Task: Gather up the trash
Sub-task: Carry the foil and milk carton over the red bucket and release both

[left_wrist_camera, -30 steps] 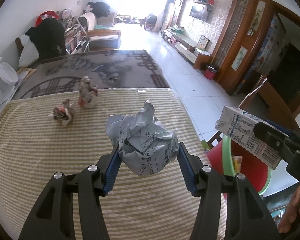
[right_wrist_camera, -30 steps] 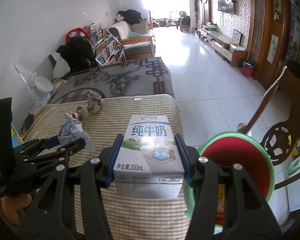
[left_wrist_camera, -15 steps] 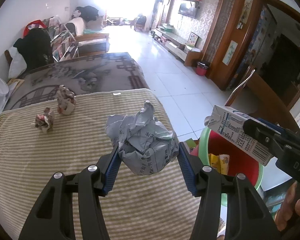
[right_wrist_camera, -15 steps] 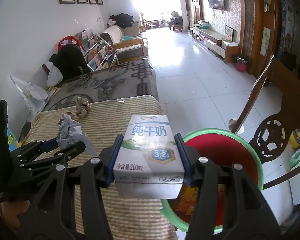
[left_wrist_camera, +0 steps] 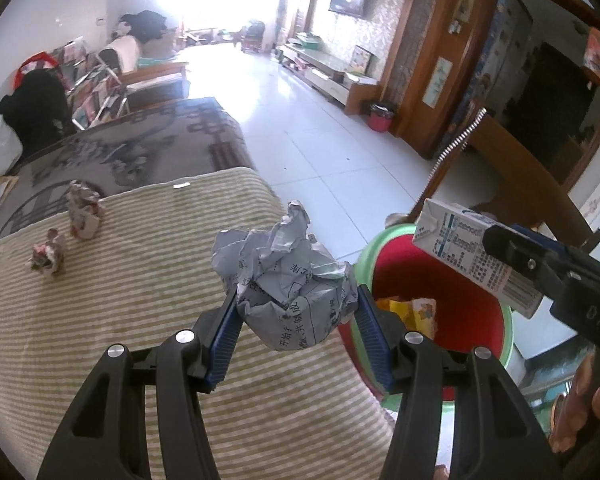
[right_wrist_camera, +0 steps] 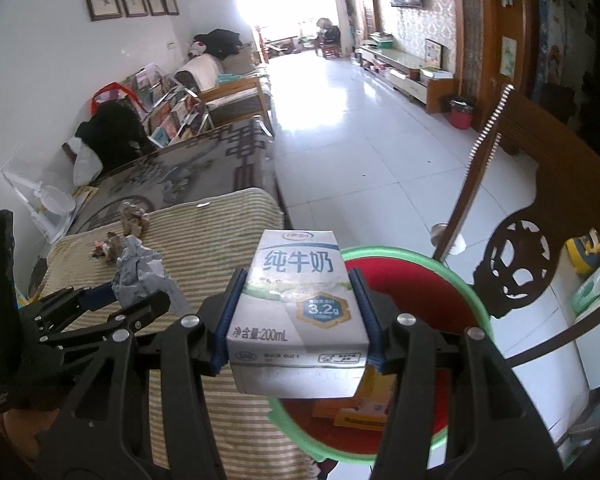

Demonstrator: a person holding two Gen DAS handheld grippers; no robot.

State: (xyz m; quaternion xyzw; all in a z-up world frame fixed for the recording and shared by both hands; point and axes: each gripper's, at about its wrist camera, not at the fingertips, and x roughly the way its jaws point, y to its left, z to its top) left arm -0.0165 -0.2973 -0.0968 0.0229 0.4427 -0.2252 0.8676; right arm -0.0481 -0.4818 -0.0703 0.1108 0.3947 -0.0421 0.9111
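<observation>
Left gripper [left_wrist_camera: 296,330] clamps crumpled paper [left_wrist_camera: 286,288], now at desk [left_wrist_camera: 120,320] edge beside bin [left_wrist_camera: 500,364]; right gripper [right_wrist_camera: 298,316] clamps milk carton [right_wrist_camera: 298,308] (now over bin).

"纯牛奶", "3.2g" and "净含量:200mL" on the milk carton [right_wrist_camera: 300,304]; Chinese print on the crumpled paper [left_wrist_camera: 288,292].

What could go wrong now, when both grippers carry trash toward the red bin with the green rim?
1. The crumpled paper ball in the left gripper hangs over the table edge, not clearly over the bin; released now, it may fall beside it.
2. The milk carton in the right gripper is only partly over the bin; dropped early, it may hit the green rim.
3. The grippers are close together and might collide.
</observation>
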